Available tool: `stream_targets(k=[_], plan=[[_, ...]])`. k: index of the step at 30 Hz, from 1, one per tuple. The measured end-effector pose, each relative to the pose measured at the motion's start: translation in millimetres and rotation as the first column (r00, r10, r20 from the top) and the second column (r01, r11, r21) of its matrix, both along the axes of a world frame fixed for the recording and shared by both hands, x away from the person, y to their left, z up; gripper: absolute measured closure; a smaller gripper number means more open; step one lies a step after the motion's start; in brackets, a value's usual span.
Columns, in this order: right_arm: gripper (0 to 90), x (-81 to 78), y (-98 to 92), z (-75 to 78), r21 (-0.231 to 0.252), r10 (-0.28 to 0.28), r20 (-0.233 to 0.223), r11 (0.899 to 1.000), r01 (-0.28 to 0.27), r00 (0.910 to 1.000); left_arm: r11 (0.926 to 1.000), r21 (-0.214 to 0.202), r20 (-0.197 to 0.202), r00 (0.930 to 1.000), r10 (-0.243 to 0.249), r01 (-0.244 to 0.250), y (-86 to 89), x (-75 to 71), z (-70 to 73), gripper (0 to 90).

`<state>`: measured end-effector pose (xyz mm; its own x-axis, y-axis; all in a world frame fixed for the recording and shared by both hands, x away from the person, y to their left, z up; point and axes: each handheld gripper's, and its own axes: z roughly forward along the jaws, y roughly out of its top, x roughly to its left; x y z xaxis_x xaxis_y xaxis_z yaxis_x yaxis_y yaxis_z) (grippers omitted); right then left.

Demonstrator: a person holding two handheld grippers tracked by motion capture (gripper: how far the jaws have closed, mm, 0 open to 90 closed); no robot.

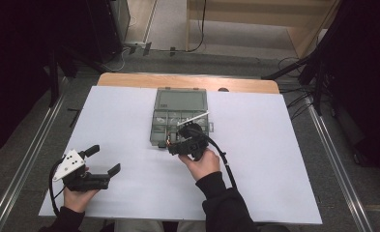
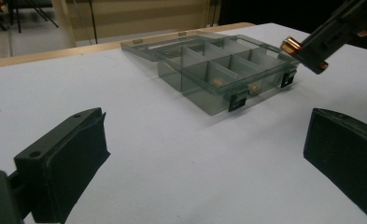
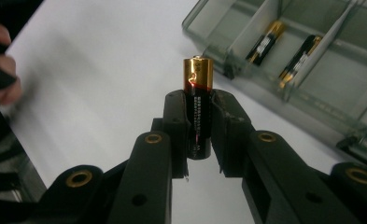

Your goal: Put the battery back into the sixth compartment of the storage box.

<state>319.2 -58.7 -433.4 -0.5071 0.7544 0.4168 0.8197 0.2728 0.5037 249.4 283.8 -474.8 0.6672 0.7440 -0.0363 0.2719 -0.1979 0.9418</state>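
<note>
- Right gripper view shows the right gripper (image 3: 200, 135) clamped on a black-and-gold cylindrical battery (image 3: 198, 105), its gold end sticking out past the fingertips and its black body pinched between the two pads.
- From the high view, the right hand (image 1: 204, 162) reaches forward with a dark sleeve behind it, and the right gripper (image 1: 174, 145) hangs at the near front edge of the smoky clear plastic compartment box (image 1: 180, 116), its tip pointing to the left of that edge.
- Seen from the left gripper view, the battery's gold tip (image 2: 291, 45) sits just beside the box's near right corner, above the table and not inside any compartment.
- Two more black-and-gold batteries (image 3: 265, 42) lie in neighbouring compartments of the box, apart from the held one.
- Well to the near left of the box, the left hand (image 1: 79, 195) rests low on the sheet, and the left gripper (image 1: 103, 159) has its jaws spread wide with nothing between them.
- The box, lid folded open on its far side, lies on a white sheet (image 1: 255, 159) covering a pale wooden table (image 1: 187, 80).
- Beyond the box there is grey floor, trailing cables and dark equipment at both sides.
</note>
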Motion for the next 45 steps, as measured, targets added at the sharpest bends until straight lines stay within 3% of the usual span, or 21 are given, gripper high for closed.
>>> stream_targets(k=[7, 10, 15, 19, 25, 29, 31, 35, 41, 43, 45], plan=[[77.7, 14.2, -5.1, -6.2, 0.096, -0.080, -0.041, 0.992, 0.084, 0.9959, 1.0000, -0.002, -0.001, 1.0000, -0.003, 0.003, 0.0, 0.1, 0.1, 0.0], [77.7, 19.3, -5.7, -7.5, 0.109, -0.107, -0.046, 0.988, 0.111, 0.9932, 1.0000, -0.002, 0.000, 1.0000, -0.003, 0.003, 0.1, -0.1, 0.3, 0.0], [77.7, 29.2, -8.5, -12.4, 0.165, -0.163, -0.062, 0.971, 0.171, 0.9847, 1.0000, -0.002, 0.000, 1.0000, -0.003, 0.003, 0.2, 0.0, 0.3, 0.0], [77.7, 36.9, -8.7, -18.5, 0.219, -0.184, -0.119, 0.954, 0.206, 0.9757, 1.0000, -0.002, 0.000, 1.0000, -0.005, 0.005, 0.2, 0.0, 0.3, 0.0], [77.7, 42.6, -8.3, -20.1, 0.214, -0.247, -0.114, 0.940, 0.267, 0.9622, 1.0000, -0.002, 0.003, 1.0000, -0.005, 0.005, 0.6, 0.2, 0.6, 0.0], [76.5, 48.8, -6.7, -23.4, 0.179, -0.265, -0.131, 0.941, 0.286, 0.9552, 1.0000, -0.006, 0.003, 1.0000, -0.004, 0.004, 0.6, -0.1, 0.8, 0.0], [62.1, 50.1, -5.0, -27.5, 0.167, -0.276, -0.142, 0.940, 0.298, 0.9505, 1.0000, -0.005, 0.004, 1.0000, -0.004, 0.004, 0.7, 0.0, 0.9, 0.0], [41.7, 46.0, -3.2, -25.6, 0.124, -0.287, -0.086, 0.947, 0.296, 0.9540, 1.0000, -0.004, 0.004, 1.0000, -0.004, 0.004, 0.9, 0.2, 0.9, 0.0], [1.4, 36.4, -6.9, -16.3, 0.169, -0.224, 0.046, 0.962, 0.213, 0.9735, 1.0000, -0.004, 0.004, 1.0000, -0.008, 0.008, 0.3, 0.2, 0.7, 0.0], [0.0, 33.7, -9.1, -12.5, 0.172, -0.211, 0.089, 0.966, 0.193, 0.9735, 1.0000, -0.004, 0.002, 1.0000, -0.008, 0.008, 0.0, 0.2, 0.5, 0.0], [0.0, 27.4, -13.5, -7.9, 0.191, -0.221, 0.176, 0.963, 0.187, 0.9593, 1.0000, -0.004, 0.002, 1.0000, -0.009, 0.009, -0.3, 0.2, 0.3, 0.0]])
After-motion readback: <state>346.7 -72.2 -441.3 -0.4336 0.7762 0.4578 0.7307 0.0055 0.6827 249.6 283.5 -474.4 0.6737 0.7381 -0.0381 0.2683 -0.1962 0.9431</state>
